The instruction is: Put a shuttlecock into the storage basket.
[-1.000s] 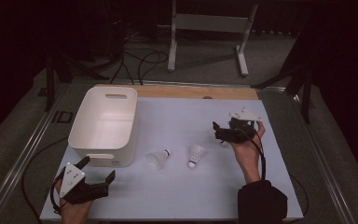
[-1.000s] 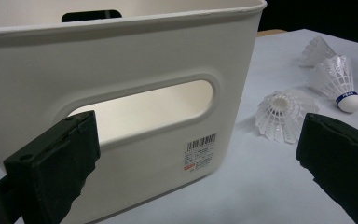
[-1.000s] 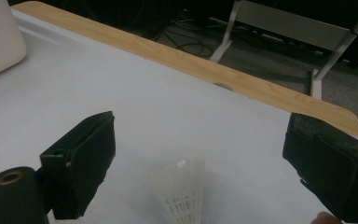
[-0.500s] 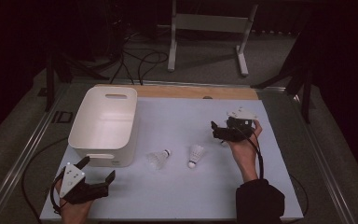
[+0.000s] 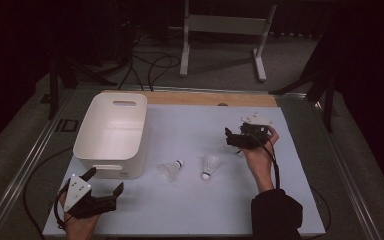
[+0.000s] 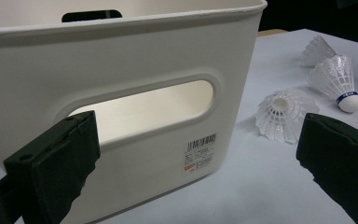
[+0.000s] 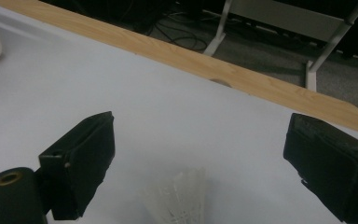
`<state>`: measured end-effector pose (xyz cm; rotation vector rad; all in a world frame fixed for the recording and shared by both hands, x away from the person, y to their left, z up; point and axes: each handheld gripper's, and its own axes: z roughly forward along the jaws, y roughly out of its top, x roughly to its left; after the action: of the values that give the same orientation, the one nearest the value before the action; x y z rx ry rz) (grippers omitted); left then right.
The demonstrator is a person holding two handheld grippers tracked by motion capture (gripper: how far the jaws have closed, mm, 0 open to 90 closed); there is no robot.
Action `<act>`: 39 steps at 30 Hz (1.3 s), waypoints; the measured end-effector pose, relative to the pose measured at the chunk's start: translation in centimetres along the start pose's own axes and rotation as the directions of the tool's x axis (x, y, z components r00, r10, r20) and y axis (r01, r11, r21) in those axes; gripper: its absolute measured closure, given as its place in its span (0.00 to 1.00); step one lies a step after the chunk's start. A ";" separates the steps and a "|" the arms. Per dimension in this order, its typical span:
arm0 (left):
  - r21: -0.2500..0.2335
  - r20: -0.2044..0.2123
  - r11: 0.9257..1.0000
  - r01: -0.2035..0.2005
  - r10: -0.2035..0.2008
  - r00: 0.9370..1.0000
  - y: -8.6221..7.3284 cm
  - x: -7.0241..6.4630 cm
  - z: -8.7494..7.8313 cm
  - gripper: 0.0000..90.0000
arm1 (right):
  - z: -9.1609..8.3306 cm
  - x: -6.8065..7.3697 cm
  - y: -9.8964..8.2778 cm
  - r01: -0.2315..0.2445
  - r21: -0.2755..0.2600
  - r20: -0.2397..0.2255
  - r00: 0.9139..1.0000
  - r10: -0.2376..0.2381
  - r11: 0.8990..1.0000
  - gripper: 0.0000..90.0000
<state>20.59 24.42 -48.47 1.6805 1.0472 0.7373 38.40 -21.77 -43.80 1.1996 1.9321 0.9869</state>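
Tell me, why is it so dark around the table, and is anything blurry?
High view: light falls on the table alone, so the floor behind stays dim. Left gripper view: the white bin is bright and sharp. Right gripper view: the shuttlecock near the jaws looks soft and blurred.

The high view is dim and slightly soft, with the floor and room around the pale white-covered table sinking into near black, while the tabletop itself is lit evenly from above and throws only faint shadows. In the left gripper view the white plastic rectangular bin is bright and fairly sharp, its inside glowing through the handle slot, and the nearest black jaws are blurred. The right gripper view is softer still, with a translucent white feathered shuttlecock out of focus at the bottom edge.
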 end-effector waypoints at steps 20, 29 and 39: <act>0.000 0.001 1.000 0.002 -0.002 1.000 0.0 0.0 0.0 0.00 | 2.1 -0.5 0.5 -0.021 0.069 0.026 0.999 0.019 0.997 0.10; 0.000 0.003 1.000 0.000 0.000 1.000 0.0 0.0 0.0 0.00 | 3.0 -0.8 0.0 -0.015 0.112 0.033 0.999 0.012 0.994 0.10; -0.004 0.003 1.000 0.002 -0.002 1.000 0.0 0.0 0.0 0.00 | 4.1 -0.8 -0.4 -0.010 0.161 0.030 1.000 0.006 0.987 0.11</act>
<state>20.57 24.44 -48.43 1.6766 1.0441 0.7350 41.89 -21.58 -46.12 1.3048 2.0165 0.8254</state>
